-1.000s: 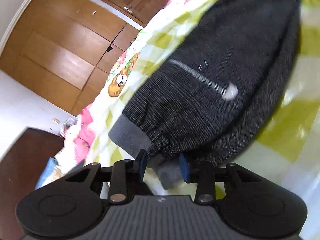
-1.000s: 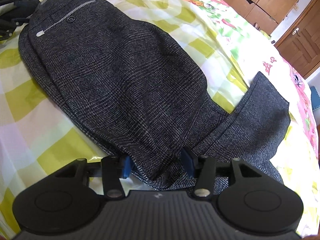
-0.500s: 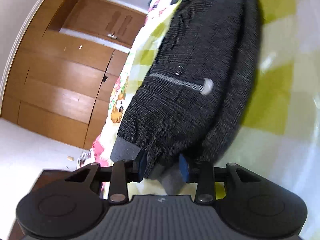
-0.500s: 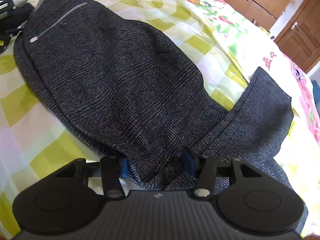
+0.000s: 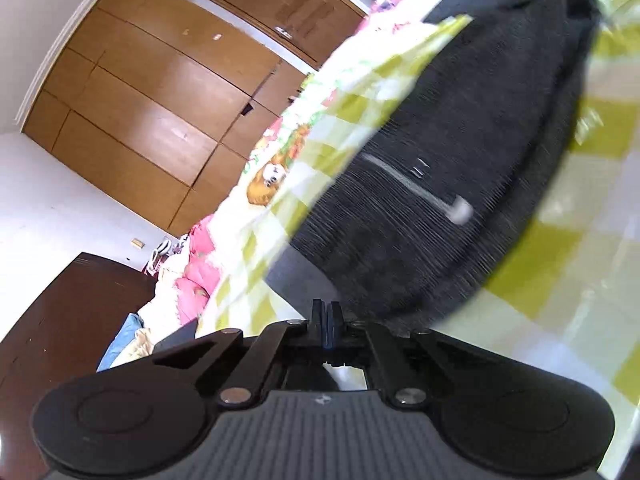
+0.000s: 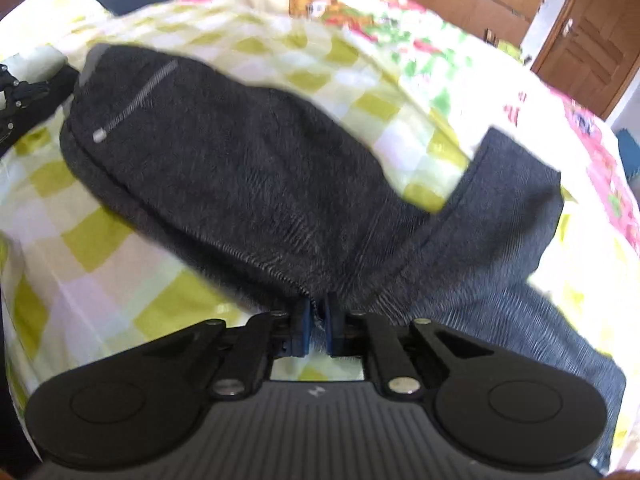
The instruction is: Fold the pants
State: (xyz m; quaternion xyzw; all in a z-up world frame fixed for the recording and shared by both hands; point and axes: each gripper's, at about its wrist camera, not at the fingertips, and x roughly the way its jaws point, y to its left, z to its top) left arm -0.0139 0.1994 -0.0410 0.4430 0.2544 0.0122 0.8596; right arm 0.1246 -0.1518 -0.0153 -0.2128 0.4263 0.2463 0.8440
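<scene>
Left tool (image 5: 327, 312) just clamped at pants (image 5: 460, 152) waistband; right tool (image 6: 316, 316) just clamped on pants edge. Risk: thin pinch slipping during lift, spoiling fold on bed (image 6: 100, 240).

Wood wardrobe (image 5: 160, 92), white wall (image 5: 52, 208), dark table (image 5: 60, 320), checked bed (image 6: 100, 248)

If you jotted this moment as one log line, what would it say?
left gripper: shut at pants waistband | right gripper: shut on pants fabric | pants: lying on checked sheet
</scene>
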